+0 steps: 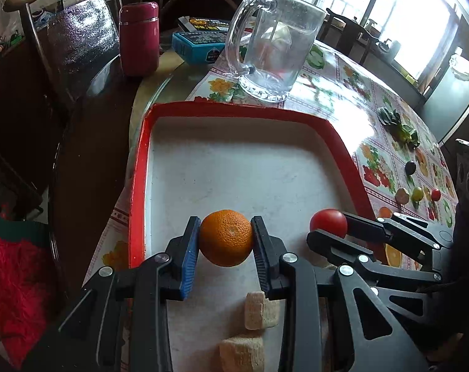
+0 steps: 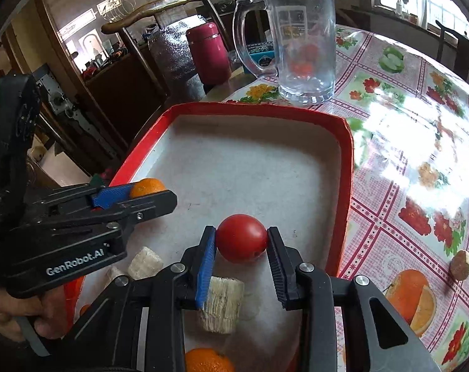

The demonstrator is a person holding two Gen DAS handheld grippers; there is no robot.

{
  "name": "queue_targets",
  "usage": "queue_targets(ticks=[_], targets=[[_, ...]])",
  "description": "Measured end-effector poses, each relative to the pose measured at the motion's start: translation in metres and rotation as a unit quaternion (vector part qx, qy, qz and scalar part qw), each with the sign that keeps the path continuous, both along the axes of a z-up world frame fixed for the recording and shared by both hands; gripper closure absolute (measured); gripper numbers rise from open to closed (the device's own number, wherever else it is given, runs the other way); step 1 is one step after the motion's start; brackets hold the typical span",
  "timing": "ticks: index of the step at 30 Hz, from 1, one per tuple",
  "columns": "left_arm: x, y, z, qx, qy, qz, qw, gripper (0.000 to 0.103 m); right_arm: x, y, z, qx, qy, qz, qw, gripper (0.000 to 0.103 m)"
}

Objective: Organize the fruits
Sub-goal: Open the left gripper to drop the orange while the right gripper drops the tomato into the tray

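My left gripper [image 1: 225, 221] is shut on an orange [image 1: 225, 238], held just above the white floor of a red-rimmed tray [image 1: 240, 108]. To its right, my right gripper [image 1: 329, 226] grips a red tomato [image 1: 327, 221] near the tray's right wall. In the right wrist view the tomato [image 2: 242, 238] sits between the pads of the right gripper [image 2: 241, 231], both touching it. The left gripper [image 2: 154, 192] with the orange [image 2: 147, 186] is at the left of the tray [image 2: 259, 107]. Another orange [image 2: 208, 361] lies at the tray's near end.
Beige spongy blocks [image 1: 261, 310] [image 2: 222, 303] lie in the tray's near part. A glass mug [image 1: 274, 46] stands beyond the tray, a maroon flask [image 1: 139, 38] left of it. Small fruits [image 1: 402, 195] and green leaves [image 1: 399, 127] lie on the flowered tablecloth at right.
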State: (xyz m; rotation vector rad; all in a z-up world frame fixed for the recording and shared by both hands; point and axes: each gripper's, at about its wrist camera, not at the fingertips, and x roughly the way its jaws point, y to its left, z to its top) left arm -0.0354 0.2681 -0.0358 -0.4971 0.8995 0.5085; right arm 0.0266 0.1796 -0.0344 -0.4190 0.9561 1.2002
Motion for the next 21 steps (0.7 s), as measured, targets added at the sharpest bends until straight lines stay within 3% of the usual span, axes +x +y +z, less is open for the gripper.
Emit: queue_targets(ticks=[8, 14, 21], targets=[[-0.001, -0.002, -0.005, -0.007, 0.011, 0.007, 0.9999, 0.072, -0.009, -0.004, 0.007, 0.003, -0.032, 0.008, 0.999, 0.061], [-0.01, -0.005, 0.008, 0.004, -0.002, 0.017, 0.9998, 0.063, -0.007, -0.022, 0.019, 0.019, -0.027, 0.0, 0.999, 0.061], [-0.012, -0.019, 0.023, 0.016, -0.013, 0.011, 0.9997, 0.063, -0.002, -0.053, 0.033, 0.041, -0.019, -0.019, 0.999, 0.06]])
